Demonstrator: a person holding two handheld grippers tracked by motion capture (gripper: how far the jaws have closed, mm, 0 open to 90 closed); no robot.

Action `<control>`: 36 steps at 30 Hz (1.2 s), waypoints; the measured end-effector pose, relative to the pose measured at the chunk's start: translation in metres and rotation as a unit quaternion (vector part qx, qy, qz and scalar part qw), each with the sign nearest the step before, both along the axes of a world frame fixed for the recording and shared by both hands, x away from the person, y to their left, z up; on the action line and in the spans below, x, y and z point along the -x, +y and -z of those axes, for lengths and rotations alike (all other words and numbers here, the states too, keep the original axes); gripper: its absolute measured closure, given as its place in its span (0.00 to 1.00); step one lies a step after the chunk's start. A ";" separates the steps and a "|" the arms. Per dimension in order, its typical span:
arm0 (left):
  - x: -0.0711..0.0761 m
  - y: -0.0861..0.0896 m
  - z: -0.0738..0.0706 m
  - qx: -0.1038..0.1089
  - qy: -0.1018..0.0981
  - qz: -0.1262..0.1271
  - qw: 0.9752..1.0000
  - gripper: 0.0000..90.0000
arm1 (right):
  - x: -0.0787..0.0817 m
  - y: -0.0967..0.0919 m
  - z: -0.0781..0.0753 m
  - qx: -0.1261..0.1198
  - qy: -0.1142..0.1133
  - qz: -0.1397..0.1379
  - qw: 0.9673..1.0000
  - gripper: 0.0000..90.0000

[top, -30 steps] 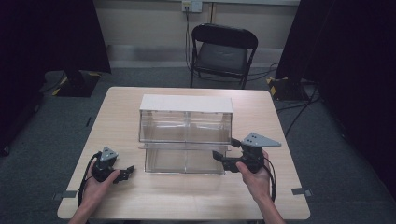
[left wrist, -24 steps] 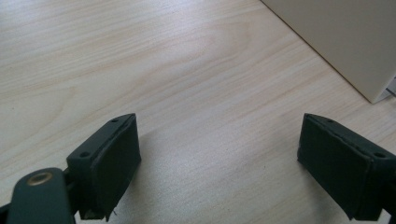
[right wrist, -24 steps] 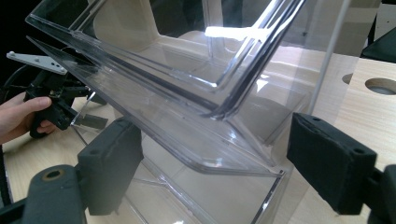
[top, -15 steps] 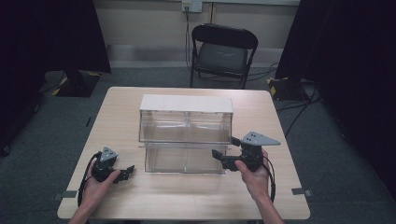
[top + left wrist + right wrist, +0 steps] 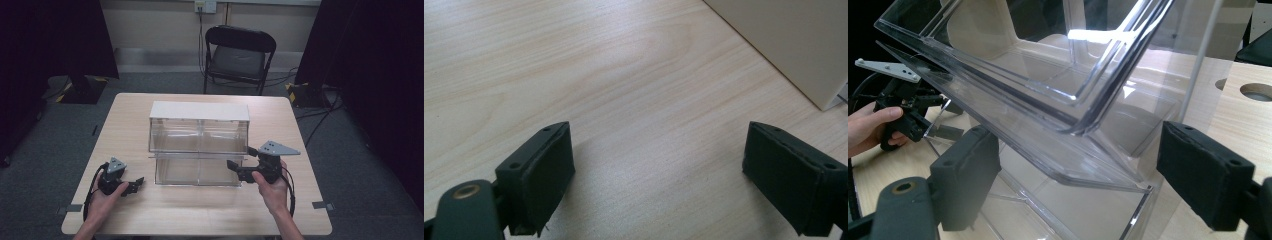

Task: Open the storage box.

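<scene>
At the pale wooden table, our right black two-jaw gripper hangs with jaws apart at the right front corner of the clear plastic two-tier drawer cabinet, mid-table. Our left black gripper, jaws also spread, rests near its left front corner.

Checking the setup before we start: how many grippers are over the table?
2. The left gripper sits low at the table's near-left, jaws open. The right gripper is at the clear drawer unit's near-right corner, jaws open.
</scene>
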State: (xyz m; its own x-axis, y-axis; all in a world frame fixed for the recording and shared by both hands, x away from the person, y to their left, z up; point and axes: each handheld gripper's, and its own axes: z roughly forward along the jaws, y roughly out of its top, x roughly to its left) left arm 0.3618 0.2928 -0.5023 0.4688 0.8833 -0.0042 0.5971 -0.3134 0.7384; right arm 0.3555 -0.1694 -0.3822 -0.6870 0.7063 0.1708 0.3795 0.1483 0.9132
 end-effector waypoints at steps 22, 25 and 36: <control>0.000 0.000 0.000 0.000 0.000 0.000 1.000 0.14 | 0.000 -0.001 0.001 -0.004 0.003 -0.002 1.000 0.18; 0.000 0.000 0.000 0.001 0.000 -0.001 1.000 0.14 | 0.000 -0.001 0.001 -0.005 0.003 -0.001 1.000 0.19; 0.000 0.000 0.000 0.001 0.000 -0.001 1.000 0.14 | -0.001 -0.001 0.001 -0.004 0.004 -0.001 1.000 0.19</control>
